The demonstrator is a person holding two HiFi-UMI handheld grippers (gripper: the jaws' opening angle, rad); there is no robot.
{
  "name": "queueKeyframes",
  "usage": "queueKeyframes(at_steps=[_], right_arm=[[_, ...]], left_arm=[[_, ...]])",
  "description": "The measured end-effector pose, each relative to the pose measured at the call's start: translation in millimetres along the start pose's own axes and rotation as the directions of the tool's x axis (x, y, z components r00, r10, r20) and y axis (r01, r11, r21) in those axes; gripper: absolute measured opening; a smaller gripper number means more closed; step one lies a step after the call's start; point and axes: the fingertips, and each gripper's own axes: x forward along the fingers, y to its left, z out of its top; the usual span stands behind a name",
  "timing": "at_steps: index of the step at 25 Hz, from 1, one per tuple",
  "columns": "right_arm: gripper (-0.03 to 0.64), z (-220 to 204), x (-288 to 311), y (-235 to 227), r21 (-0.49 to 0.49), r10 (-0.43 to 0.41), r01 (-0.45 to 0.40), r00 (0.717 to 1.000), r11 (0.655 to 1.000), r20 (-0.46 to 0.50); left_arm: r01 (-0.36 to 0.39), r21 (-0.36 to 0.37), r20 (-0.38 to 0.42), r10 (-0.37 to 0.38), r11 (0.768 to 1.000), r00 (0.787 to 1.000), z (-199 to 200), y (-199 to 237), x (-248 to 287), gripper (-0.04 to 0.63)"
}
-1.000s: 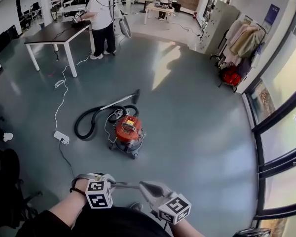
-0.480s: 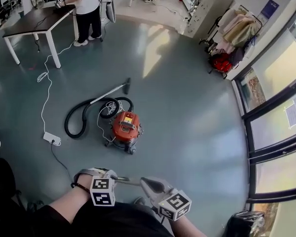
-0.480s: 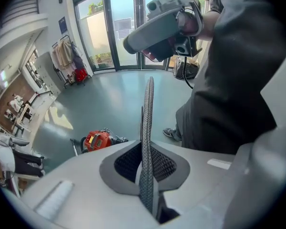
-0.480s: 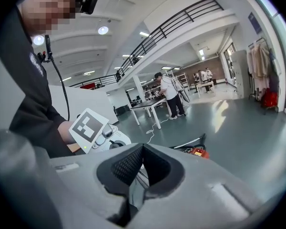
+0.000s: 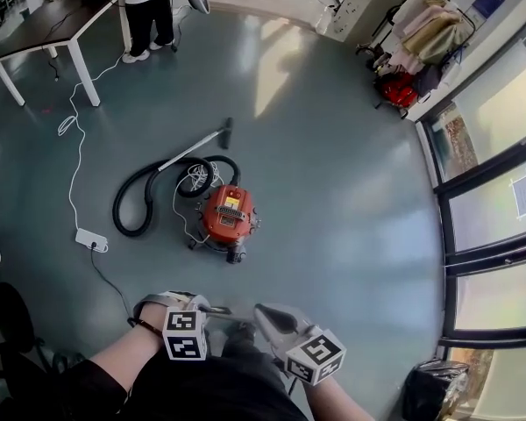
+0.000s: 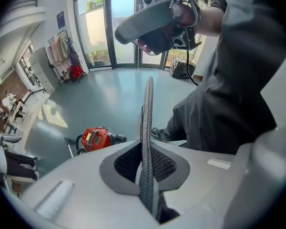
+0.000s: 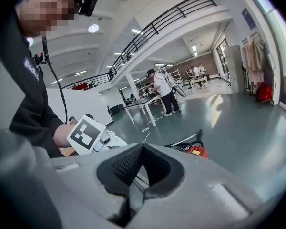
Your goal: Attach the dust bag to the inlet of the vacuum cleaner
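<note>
The red canister vacuum cleaner (image 5: 227, 217) stands on the floor ahead of me, with its black hose (image 5: 133, 207) coiled to its left; it also shows small as the vacuum (image 6: 94, 139) and the vacuum (image 7: 198, 150). Both grippers are close to my body. A thin grey dust bag (image 5: 230, 311) stretches between them. In the left gripper view the dust bag (image 6: 147, 142) stands edge-on between the pads, with my left gripper (image 6: 147, 175) shut on it. My right gripper (image 7: 139, 168) is shut too, and a thin pale sheet shows in its slit.
A white power strip (image 5: 91, 239) and its cable lie left of the vacuum. A dark table (image 5: 44, 33) with a person (image 5: 149, 3) stands at the back left. Coats (image 5: 421, 33) hang at the back right beside tall windows. A black bag (image 5: 434, 393) sits lower right.
I have walked closer to the vacuum, and the table and person have slid toward the top of the head view. Both grippers keep their hold, still near my body.
</note>
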Motion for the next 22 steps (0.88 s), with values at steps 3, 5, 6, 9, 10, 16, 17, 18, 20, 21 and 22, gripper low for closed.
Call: queueKeyframes(at_steps=[3, 5, 6, 9, 10, 16, 17, 18, 20, 21, 22], right_arm=[[-0.006, -9, 2, -20, 0.010, 0.015, -0.014, 1.000, 1.000, -0.011], [-0.006, -17, 4, -36, 0.020, 0.028, -0.028, 0.999, 0.999, -0.020], [-0.006, -20, 4, -44, 0.024, 0.037, -0.037, 0.999, 0.999, -0.026], [-0.006, -25, -1, -66, 0.027, 0.069, -0.067, 0.997, 0.997, -0.044], [-0.006, -27, -3, -73, 0.028, 0.078, -0.076, 0.996, 0.997, -0.048], [-0.006, -43, -14, -116, 0.028, 0.120, -0.118, 0.990, 0.993, -0.078], [-0.007, -47, -14, -120, 0.030, 0.126, -0.124, 0.988, 0.992, -0.084], [-0.008, -50, -14, -123, 0.032, 0.132, -0.130, 0.987, 0.991, -0.090], [-0.006, -58, -9, -129, 0.039, 0.139, -0.136, 0.985, 0.990, -0.099], [-0.008, -62, -6, -131, 0.042, 0.138, -0.135, 0.985, 0.990, -0.102], [-0.006, -66, -2, -134, 0.045, 0.134, -0.130, 0.985, 0.990, -0.104]], left_arm=[[0.007, -0.020, -0.009, -0.007, 1.000, 1.000, 5, 2, 17, 0.038], [0.009, -0.031, -0.017, -0.009, 0.999, 1.000, 9, 5, 30, 0.038], [0.007, -0.036, -0.023, -0.008, 0.999, 1.000, 11, 7, 36, 0.038], [-0.014, -0.049, -0.041, 0.012, 0.999, 0.999, 21, 13, 53, 0.038], [-0.021, -0.055, -0.045, 0.019, 0.998, 0.999, 24, 14, 59, 0.038], [-0.066, -0.099, -0.078, 0.058, 0.993, 0.995, 37, 24, 101, 0.038], [-0.069, -0.104, -0.080, 0.061, 0.992, 0.995, 38, 26, 106, 0.038], [-0.071, -0.109, -0.081, 0.062, 0.992, 0.995, 39, 27, 111, 0.038], [-0.066, -0.116, -0.079, 0.057, 0.991, 0.995, 38, 31, 122, 0.038], [-0.065, -0.116, -0.076, 0.056, 0.991, 0.996, 36, 33, 128, 0.038], [-0.066, -0.112, -0.074, 0.058, 0.992, 0.996, 33, 37, 134, 0.038]])
